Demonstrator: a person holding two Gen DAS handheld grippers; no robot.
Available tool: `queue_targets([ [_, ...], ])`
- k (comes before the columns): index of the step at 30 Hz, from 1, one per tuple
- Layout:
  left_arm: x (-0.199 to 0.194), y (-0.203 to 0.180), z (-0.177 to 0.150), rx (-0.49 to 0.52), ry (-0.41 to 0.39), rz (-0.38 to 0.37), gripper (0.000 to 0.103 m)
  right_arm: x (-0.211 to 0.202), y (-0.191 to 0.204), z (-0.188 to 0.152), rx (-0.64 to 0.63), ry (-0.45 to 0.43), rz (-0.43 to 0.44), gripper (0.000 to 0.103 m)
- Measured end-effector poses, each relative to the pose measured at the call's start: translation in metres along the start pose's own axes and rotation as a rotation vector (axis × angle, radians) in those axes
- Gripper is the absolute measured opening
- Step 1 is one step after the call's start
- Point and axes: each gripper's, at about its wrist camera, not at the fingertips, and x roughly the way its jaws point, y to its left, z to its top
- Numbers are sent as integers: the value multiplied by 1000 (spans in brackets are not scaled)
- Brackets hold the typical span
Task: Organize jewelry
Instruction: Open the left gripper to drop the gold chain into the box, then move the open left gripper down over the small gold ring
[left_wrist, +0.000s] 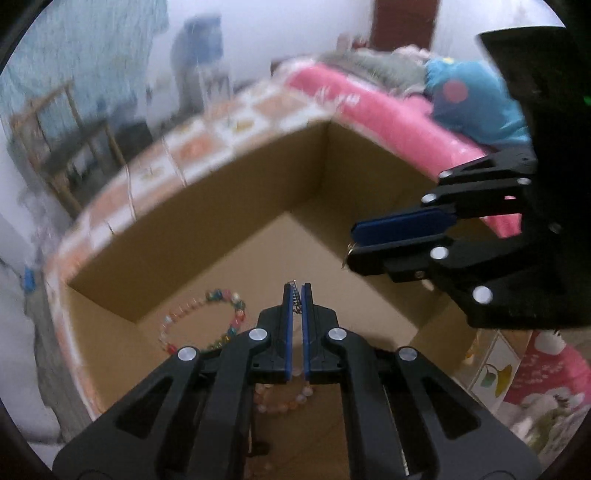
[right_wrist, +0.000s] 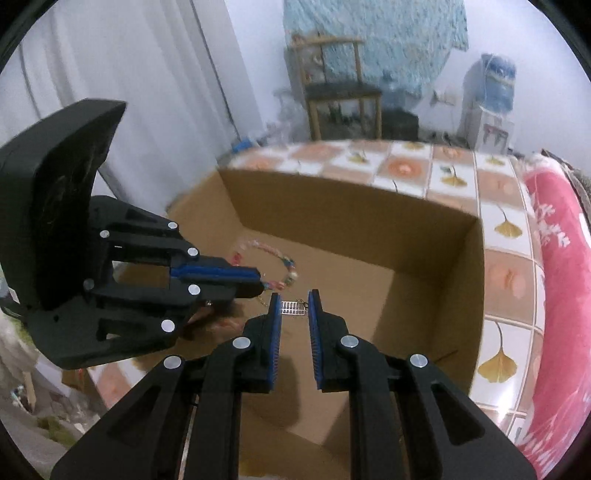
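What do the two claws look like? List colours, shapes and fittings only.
Both are matte black plastic. The left claw and right claw each have two flat fingers faced with ribbed blue pads, carried on slotted black linkage bars with round silver pivot pins. Each has a broad black housing behind. No cables or sleeves show.

Left gripper (left_wrist: 296, 291) pinched tight, right gripper (right_wrist: 294, 301) narrowly parted (both angled downward).
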Motion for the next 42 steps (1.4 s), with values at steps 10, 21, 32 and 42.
queue_targets([
  [10, -6, 10, -7, -58, -24, 40, 25, -20, -9, -3, 68, -52, -10, 26],
  [21, -130, -25, -77, -6, -316, 107, 51, -133, -1, -70, 121, -304, 40, 59],
  [32, -108, -68, -171, -64, -216, -30, 56, -85, 24, -168, 264, -122, 46, 61],
  [42, -46, -86, -192, -128, -160, -4, 53, -45, 28, -174, 281, -101, -4, 61],
])
